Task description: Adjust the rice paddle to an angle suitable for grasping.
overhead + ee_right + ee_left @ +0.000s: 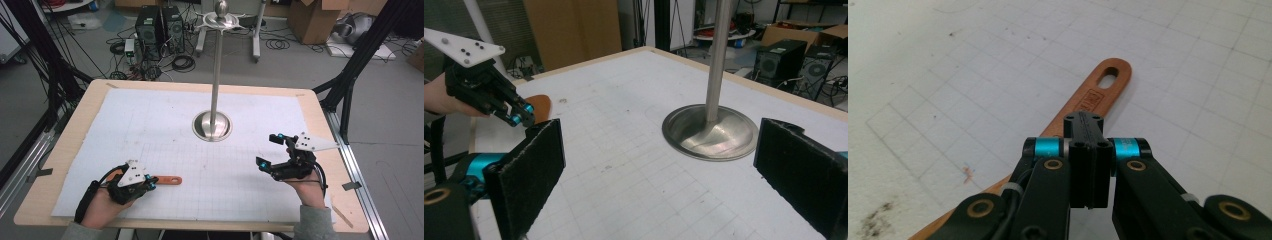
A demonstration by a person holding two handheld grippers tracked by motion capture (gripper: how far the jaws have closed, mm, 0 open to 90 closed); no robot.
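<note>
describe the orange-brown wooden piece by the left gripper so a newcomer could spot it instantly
Start at the white gridded sheet covering the wooden table, with the tall steel stand near its middle. Go to the near left corner, where the left gripper sits shut over a flat wooden handle lying on the sheet. It is orange-brown, with an oval hole at its rounded free end.

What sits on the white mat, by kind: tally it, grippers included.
Wooden utensil: 1
Metal stand: 1
Grippers: 2, the left gripper shut on the utensil, the right gripper open
Total: 4
</note>
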